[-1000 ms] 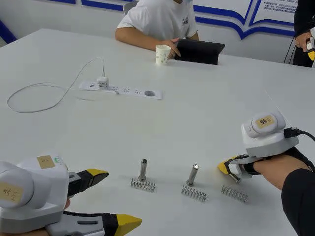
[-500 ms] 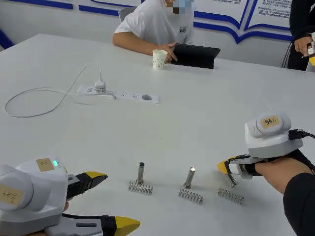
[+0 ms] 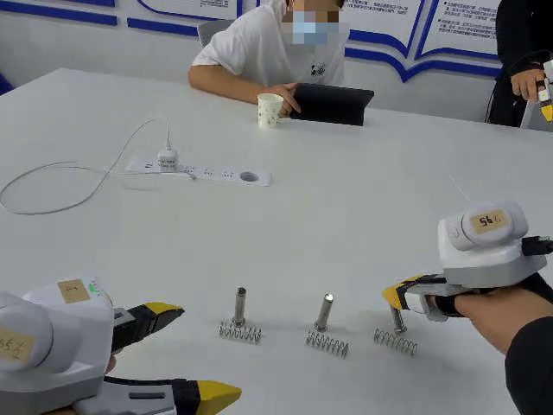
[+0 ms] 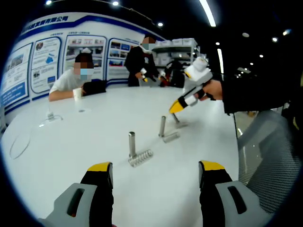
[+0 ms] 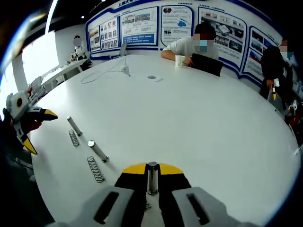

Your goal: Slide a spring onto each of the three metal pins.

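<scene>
**Item 1, right gripper** (image 3: 404, 299). Right of the head view. Its jaws are closed on the right-most pin (image 3: 397, 320). The pin is roughly upright with its foot on the white table (image 3: 363, 216). In the right gripper view that pin (image 5: 152, 177) rises between my yellow tips at bottom centre, and the grip looks high on the shaft.

**Item 2, left gripper** (image 3: 192, 354). Lower left corner of the head view. Its jaws are spread wide and hold nothing, and it is well apart from every part.

**Item 3, middle pin** (image 3: 323, 311) and **left-most pin** (image 3: 239, 305). Lower centre of the head view, both standing free.

**Item 4, three springs.** Each lies flat on the table just below its pin in the head view: left spring (image 3: 240, 332), middle spring (image 3: 327, 343), right spring (image 3: 395, 341). None is on a pin.

**Step in hand (my reading).** This is the opening of the task. I am steadying the right-most pin to take the first spring.

**Next move (my reading).**
- My left gripper must cross to the right spring and pinch it near one end.
- It must then tip the spring upright and line its bore over the pin's top.
- My right grip will likely have to drop lower or let go, or the coil cannot pass.
</scene>
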